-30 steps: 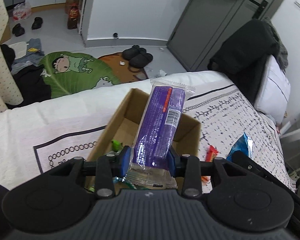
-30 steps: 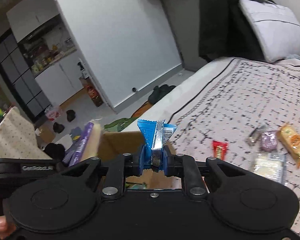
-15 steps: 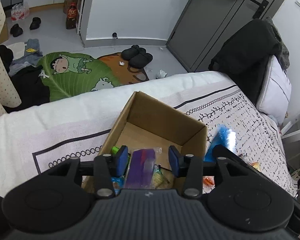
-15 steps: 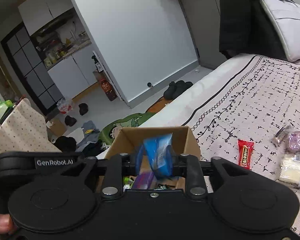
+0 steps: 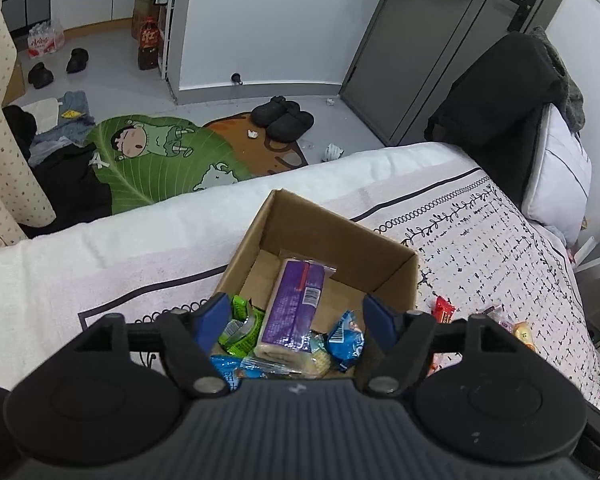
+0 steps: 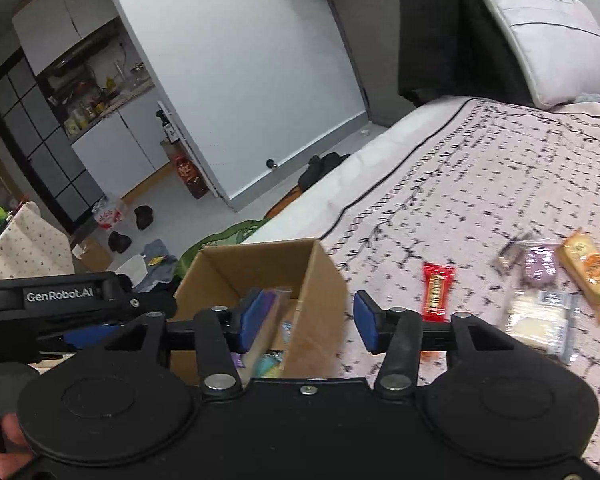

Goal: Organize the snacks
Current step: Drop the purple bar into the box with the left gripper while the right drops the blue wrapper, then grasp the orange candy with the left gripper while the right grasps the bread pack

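Note:
An open cardboard box (image 5: pixel 340 224) stands on the bed and also shows in the right wrist view (image 6: pixel 320 280). A purple snack pack (image 5: pixel 296 304) lies inside it with a blue packet (image 5: pixel 346 340) and green packets (image 5: pixel 240 324). My left gripper (image 5: pixel 296 318) is open and empty above the box's near side. My right gripper (image 6: pixel 306 322) is open and empty above the box's right wall. A red bar (image 6: pixel 436 288), a purple sweet (image 6: pixel 540 266), an orange-gold pack (image 6: pixel 590 272) and a clear pack of pale biscuits (image 6: pixel 538 320) lie on the bedspread to the right.
The patterned bedspread (image 6: pixel 480 184) stretches right toward a pillow (image 6: pixel 548 36) and a dark chair (image 5: pixel 496 92). Beyond the bed's edge is the floor with a green mat (image 5: pixel 160 156), slippers (image 5: pixel 284 116) and clothes. The left gripper body (image 6: pixel 60 296) shows at left.
My left gripper let go of the purple pack, which now lies in the box. My right gripper let go of the blue packet into the box. Both jaws opened wide.

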